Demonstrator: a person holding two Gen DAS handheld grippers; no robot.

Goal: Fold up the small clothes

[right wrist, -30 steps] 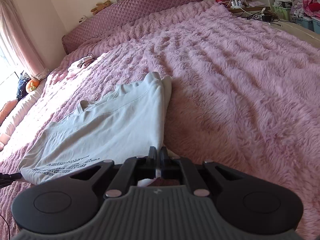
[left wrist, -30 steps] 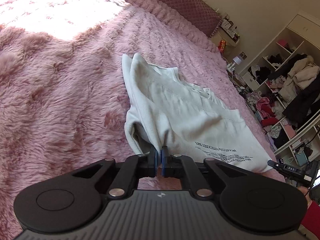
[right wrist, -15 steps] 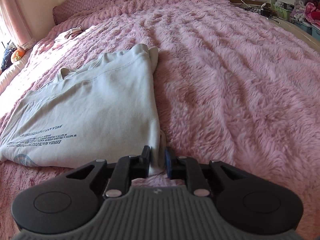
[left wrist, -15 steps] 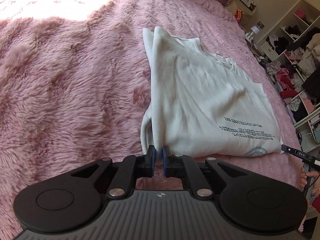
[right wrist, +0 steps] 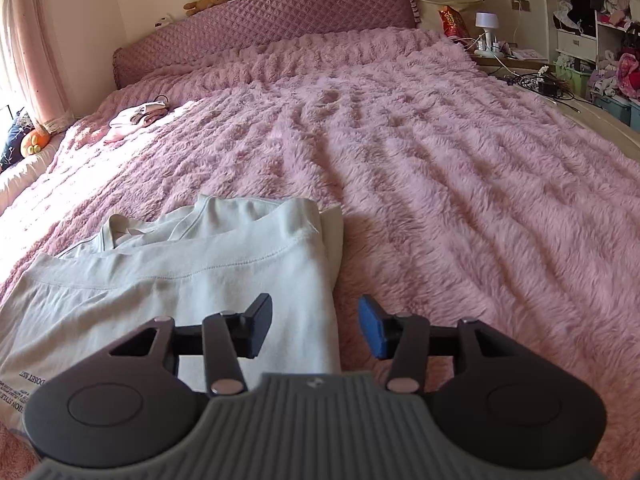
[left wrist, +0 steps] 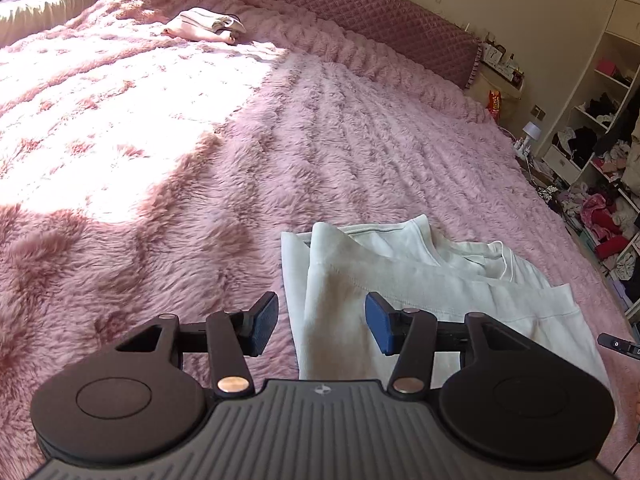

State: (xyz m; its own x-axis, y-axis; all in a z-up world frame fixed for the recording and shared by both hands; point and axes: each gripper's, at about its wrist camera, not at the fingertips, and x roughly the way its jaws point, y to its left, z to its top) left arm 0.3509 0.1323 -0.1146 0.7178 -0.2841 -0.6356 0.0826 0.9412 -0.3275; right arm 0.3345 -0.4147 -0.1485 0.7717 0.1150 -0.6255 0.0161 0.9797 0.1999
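white shirt on pink bed, long axis crossways | left tongs opening, empty, over its left edge | right tongs opening, empty, over right edge | equally near

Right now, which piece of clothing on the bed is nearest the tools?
The white printed shirt, folded over right beneath both tools; the small pale bundle lies far off near the headboard.

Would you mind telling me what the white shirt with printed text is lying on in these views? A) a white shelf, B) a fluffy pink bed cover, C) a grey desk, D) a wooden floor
B: the white shirt lies folded flat on the fluffy pink bed cover, whose pink pile surrounds it in both wrist views.
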